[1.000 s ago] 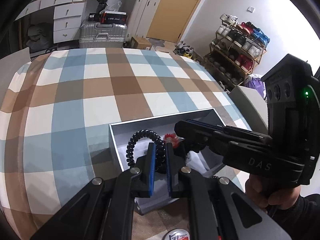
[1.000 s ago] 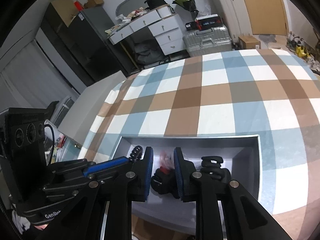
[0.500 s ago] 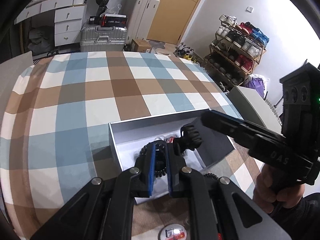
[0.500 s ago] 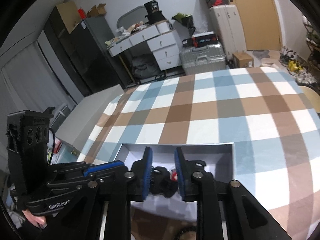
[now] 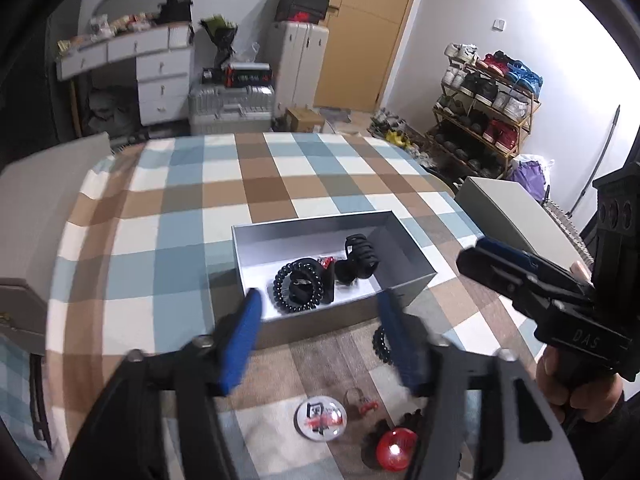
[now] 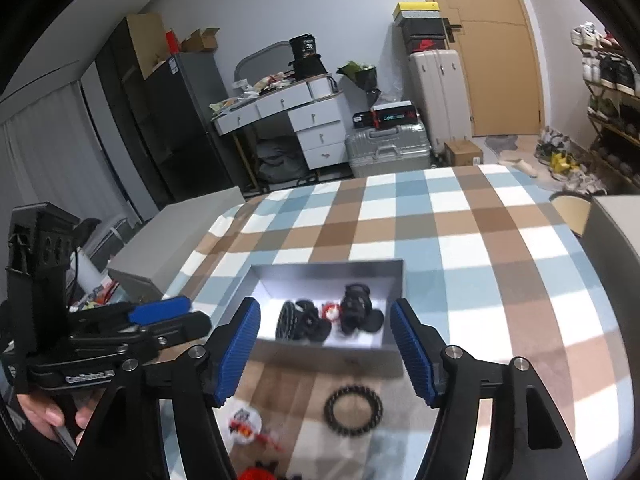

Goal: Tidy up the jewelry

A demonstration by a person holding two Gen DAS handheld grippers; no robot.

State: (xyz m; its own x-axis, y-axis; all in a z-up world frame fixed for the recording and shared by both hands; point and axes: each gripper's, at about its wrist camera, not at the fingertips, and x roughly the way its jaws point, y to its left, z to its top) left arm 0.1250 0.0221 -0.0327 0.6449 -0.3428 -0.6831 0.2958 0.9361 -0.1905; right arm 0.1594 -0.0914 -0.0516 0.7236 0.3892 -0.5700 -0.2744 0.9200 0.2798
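Both the left gripper and right gripper have just been opening their jaws — nothing between them — leaving the hair ties in the near grey box, likely freeing both for the strays nearer on the desk.

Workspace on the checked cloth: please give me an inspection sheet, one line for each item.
Surface: checked tablecloth, blue, brown and white.
Job's things: open grey box holding a black spiral tie and black claw clip; another spiral tie lies outside.
Clutter: round badge, red ball.
Grippers: left tongs and right tongs open, empty, just opened.
Cables: nothing seen.
Surroundings: suitcases, drawers, shoe rack.
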